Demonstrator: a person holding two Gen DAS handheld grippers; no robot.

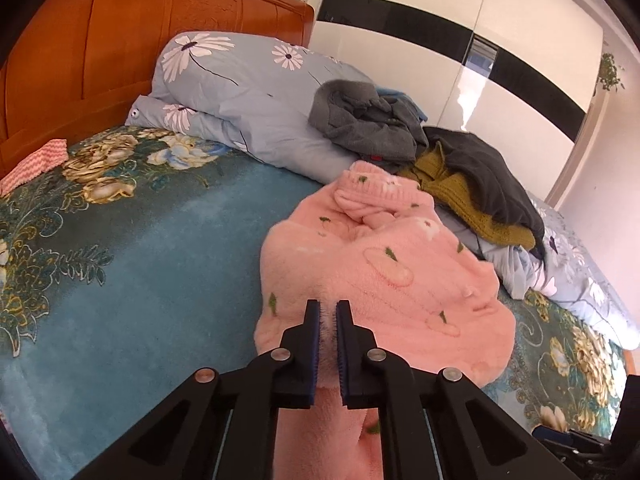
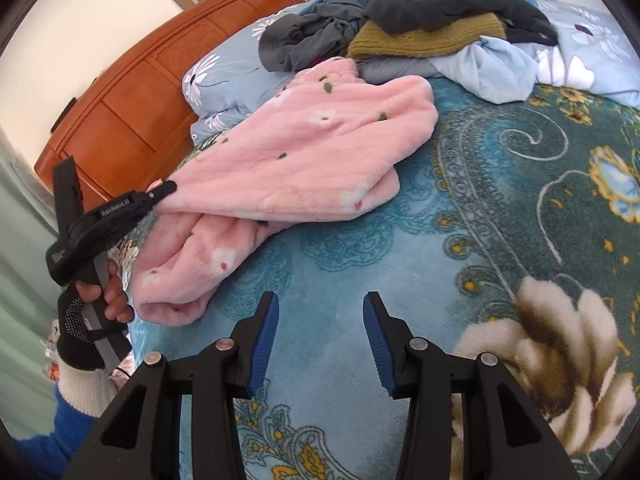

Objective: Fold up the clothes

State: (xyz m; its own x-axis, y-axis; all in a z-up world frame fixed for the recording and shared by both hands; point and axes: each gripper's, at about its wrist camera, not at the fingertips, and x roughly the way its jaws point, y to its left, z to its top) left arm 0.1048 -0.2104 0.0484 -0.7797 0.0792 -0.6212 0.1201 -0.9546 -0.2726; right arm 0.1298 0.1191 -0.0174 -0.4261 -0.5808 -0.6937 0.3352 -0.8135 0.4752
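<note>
You are working in bright, even daylight; shadows are lying soft. Glare is streaking the glossy wardrobe (image 1: pixel 460 92). Both fisheye views are bending hard toward dark, vignetted corners, and everything is staying fairly sharp.

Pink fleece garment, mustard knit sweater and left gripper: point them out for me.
pink fleece garment (image 2: pixel 304 148): right wrist view, upper spread panel.
mustard knit sweater (image 1: pixel 460 196): left wrist view, ribbed knit front.
left gripper (image 1: pixel 328 312): left wrist view, between fingertips pinching the pink fleece.
</note>
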